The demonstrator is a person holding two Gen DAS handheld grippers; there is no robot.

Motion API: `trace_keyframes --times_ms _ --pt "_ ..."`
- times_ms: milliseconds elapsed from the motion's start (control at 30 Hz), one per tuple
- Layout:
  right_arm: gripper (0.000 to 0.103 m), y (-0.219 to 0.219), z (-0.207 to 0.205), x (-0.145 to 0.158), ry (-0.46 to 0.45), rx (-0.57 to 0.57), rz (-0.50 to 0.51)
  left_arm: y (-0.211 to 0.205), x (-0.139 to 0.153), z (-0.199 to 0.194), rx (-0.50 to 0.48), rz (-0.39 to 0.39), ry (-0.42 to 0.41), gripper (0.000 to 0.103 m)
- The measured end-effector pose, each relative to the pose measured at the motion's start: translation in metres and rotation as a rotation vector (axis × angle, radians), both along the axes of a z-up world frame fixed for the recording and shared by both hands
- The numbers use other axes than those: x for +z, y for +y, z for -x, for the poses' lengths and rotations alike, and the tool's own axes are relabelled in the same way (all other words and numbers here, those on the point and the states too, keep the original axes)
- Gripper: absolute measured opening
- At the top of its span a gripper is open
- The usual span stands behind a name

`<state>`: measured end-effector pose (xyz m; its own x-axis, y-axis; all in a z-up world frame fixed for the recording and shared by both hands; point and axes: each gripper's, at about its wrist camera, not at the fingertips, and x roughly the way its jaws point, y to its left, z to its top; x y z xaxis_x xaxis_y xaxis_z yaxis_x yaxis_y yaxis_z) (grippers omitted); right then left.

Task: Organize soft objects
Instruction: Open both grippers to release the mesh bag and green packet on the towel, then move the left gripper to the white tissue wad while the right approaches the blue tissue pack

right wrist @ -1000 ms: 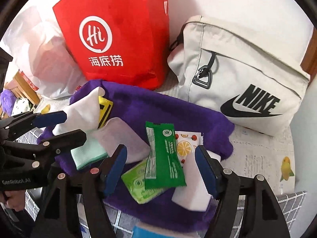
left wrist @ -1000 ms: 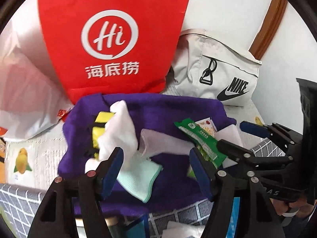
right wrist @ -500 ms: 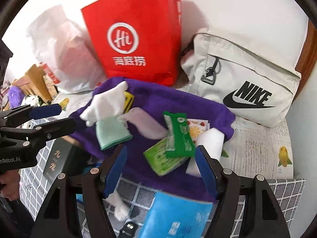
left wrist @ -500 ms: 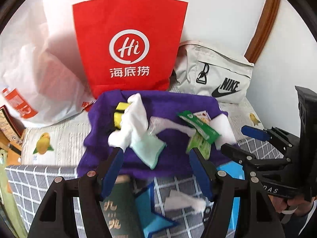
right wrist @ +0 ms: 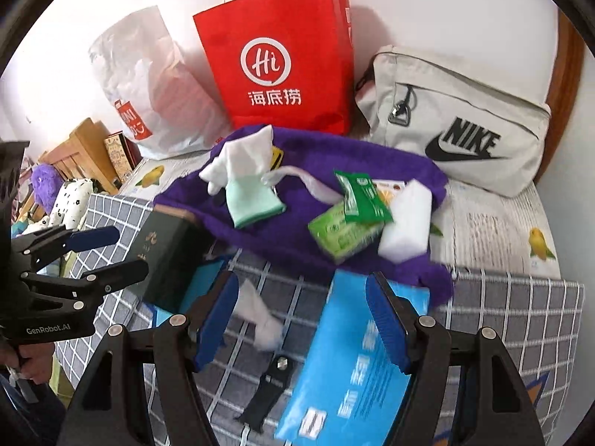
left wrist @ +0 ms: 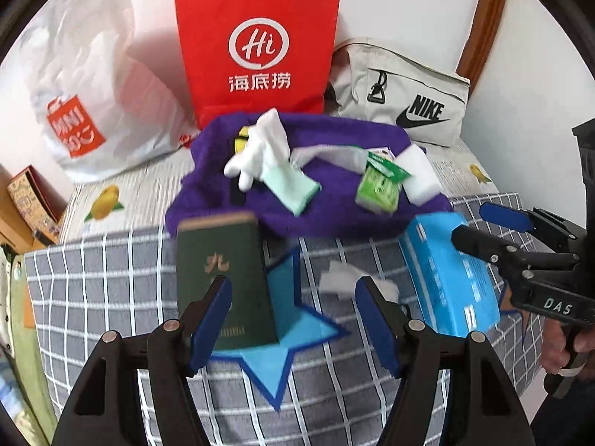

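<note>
Purple plush cloth [left wrist: 334, 204] lies spread on the desk [left wrist: 111, 278] in front of a red paper bag [left wrist: 256, 44] and a grey Nike pouch [right wrist: 465, 126]. On the cloth rest a white-and-mint sock [left wrist: 271, 160], green packets [right wrist: 346, 219] and a white sponge block [right wrist: 405, 223]. Both the left claw [left wrist: 293, 319] and the right claw [right wrist: 301, 319] hang released and grasp nothing, above a green book [left wrist: 223, 278] and a blue pack [right wrist: 353, 368] near the cloth's front edge.

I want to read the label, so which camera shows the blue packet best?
The right wrist view: the blue packet lies large and close between its tongs, print facing up. In the left wrist view it sits off right, smaller, partly behind the other tongs.
</note>
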<state>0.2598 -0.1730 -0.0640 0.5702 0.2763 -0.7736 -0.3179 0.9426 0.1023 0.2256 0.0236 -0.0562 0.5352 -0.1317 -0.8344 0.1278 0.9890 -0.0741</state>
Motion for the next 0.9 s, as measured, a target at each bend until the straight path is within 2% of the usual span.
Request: trace_keyframes --times_ms 333,500,600,733,833,900 --pt "0.071 -0.025 0.05 -0.006 -0.019 -0.031 -0.02 -0.018 -0.02 0.037 -0.032 0.045 -0.001 0.067" --pt "0.071 -0.043 0.061 -0.018 -0.003 -0.052 -0.029 -0.047 -0.035 0.037 -0.078 -0.017 -0.007 0.067" --pt "0.071 -0.055 0.063 -0.023 0.012 -0.068 -0.028 -0.062 -0.04 0.035 -0.123 0.012 -0.02 0.067" --pt "0.071 -0.068 0.062 -0.027 -0.002 -0.077 -0.037 -0.08 -0.054 0.025 -0.148 -0.039 -0.021 0.067" --pt "0.071 -0.077 0.06 -0.034 0.007 -0.083 -0.066 -0.088 -0.064 0.017 -0.173 -0.034 -0.004 0.067" --pt "0.071 -0.082 0.06 -0.038 0.007 -0.086 -0.075 -0.09 -0.071 0.01 -0.173 -0.044 -0.003 0.06"
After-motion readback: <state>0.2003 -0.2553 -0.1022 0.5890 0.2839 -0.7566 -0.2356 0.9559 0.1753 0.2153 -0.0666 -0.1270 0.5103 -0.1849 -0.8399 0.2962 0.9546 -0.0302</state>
